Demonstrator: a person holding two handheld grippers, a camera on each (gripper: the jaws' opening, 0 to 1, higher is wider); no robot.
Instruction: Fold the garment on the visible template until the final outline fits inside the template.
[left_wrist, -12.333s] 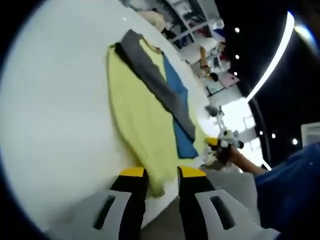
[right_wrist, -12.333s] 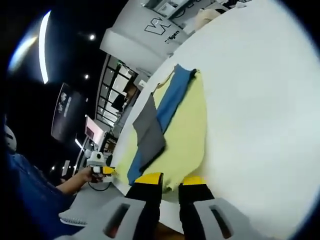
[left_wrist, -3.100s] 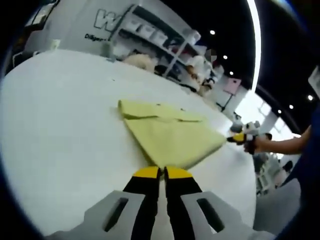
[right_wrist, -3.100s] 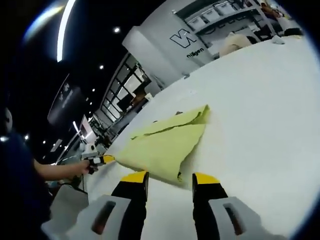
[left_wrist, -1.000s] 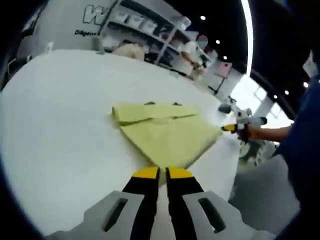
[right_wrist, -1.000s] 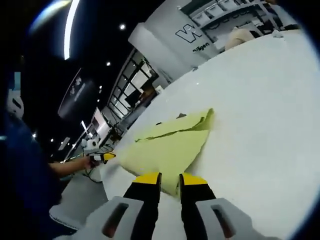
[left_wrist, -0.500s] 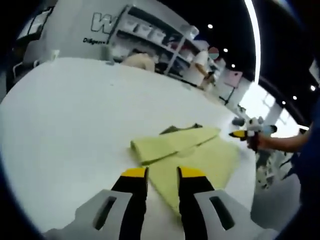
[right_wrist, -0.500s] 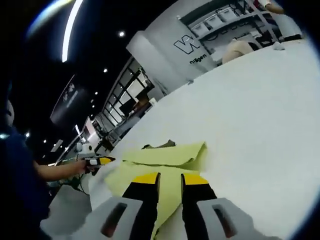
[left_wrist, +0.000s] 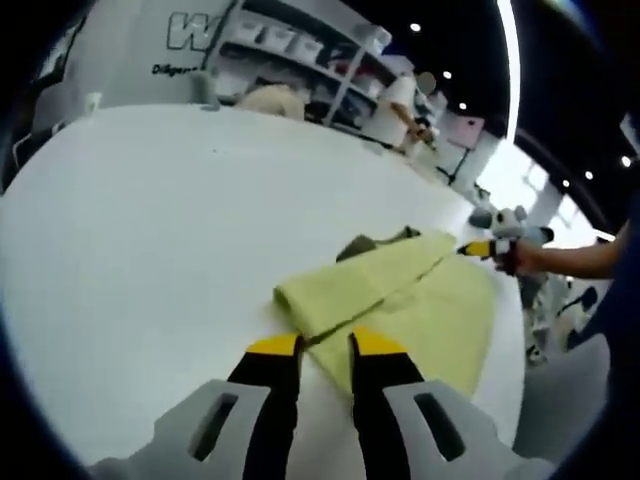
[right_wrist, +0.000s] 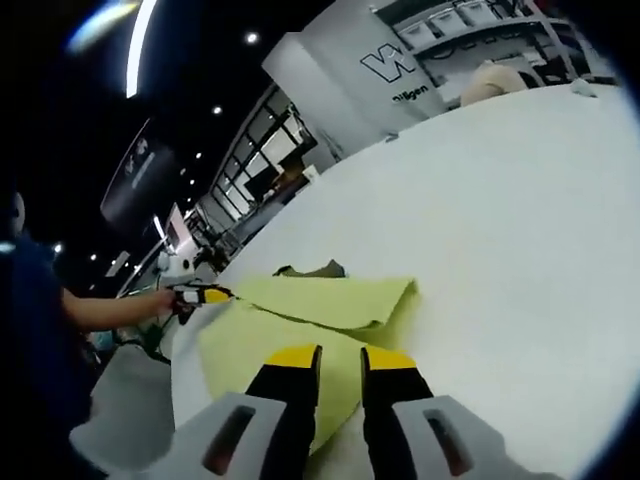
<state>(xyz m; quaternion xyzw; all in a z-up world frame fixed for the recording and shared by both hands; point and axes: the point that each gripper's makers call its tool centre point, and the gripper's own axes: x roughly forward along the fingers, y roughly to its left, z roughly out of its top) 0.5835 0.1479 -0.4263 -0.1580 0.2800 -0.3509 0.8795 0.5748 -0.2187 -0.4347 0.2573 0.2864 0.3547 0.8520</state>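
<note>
So the pale yellow fabric garment is lying on the big white round desk, close to the near edge, and a folded-over flap is seen running across its far side. A bit of grey-green cloth pokes out from under that flap at the far edge, probably part of the same garment, though it can't be told for sure.

In the left gripper view, the left gripper is parked low over the near corner of the fold, its yellow-tipped fingers a little apart with cloth seen in the gap. Whether any fabric is actually pinched can't be told, but no layer looks lifted.

In the right gripper view, the right gripper is held over the other end of the garment, fingers also slightly apart, nothing obviously clamped. It's also caught in the left gripper view, held in a hand at the flap's far end.

Both ends are being covered like this presumably so the flap lies straight and even. No template outline can be made out on the desk, so fit can't be judged. Another fold may well be needed, since the lower layer sticks out past the flap.
</note>
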